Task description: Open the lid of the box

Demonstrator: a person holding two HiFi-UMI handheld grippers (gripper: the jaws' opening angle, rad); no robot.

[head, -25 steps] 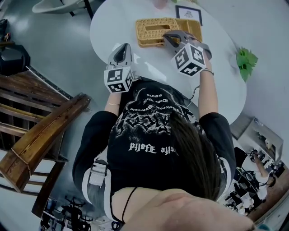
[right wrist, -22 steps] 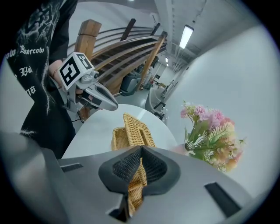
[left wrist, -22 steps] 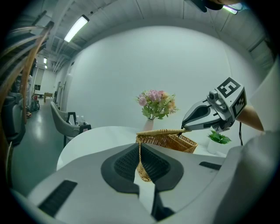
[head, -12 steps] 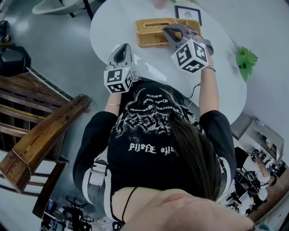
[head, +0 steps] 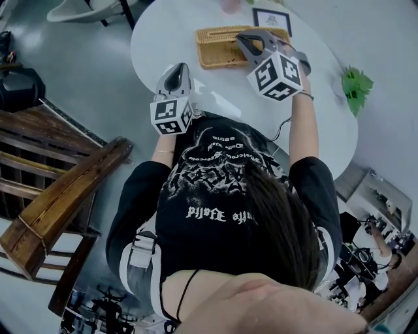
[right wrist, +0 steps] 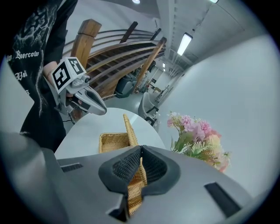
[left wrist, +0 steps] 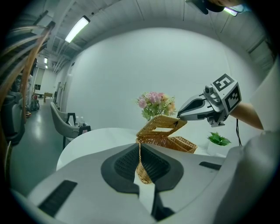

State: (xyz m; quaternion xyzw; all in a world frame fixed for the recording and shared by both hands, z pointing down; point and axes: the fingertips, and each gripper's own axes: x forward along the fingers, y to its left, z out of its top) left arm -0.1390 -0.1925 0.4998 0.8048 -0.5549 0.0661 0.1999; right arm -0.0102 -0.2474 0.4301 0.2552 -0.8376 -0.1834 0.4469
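A wicker box [head: 219, 57] stands at the far side of the round white table [head: 163, 32]. Its lid [left wrist: 162, 124] is tilted up on its hinge above the open base [left wrist: 177, 143]. My right gripper [head: 243, 41] is shut on the lid's free edge and holds it raised; in the right gripper view the wicker lid [right wrist: 130, 131] runs between the pads at my right gripper [right wrist: 139, 151]. My left gripper [head: 177, 69] hovers near the table's near edge, left of the box and apart from it. Its jaws are closed, with only a thin slit at my left gripper [left wrist: 139, 146].
A bunch of pink flowers [left wrist: 155, 103] stands behind the box, and a small framed card [head: 273, 19] lies beside it. A green plant [head: 356, 88] sits at the table's right edge. A wooden chair [head: 59, 196] stands on the left, a grey chair [left wrist: 65, 124] beyond the table.
The right gripper has risen and moved slightly away with the lid's edge, so the lid tilts up further. The left gripper has stayed put.
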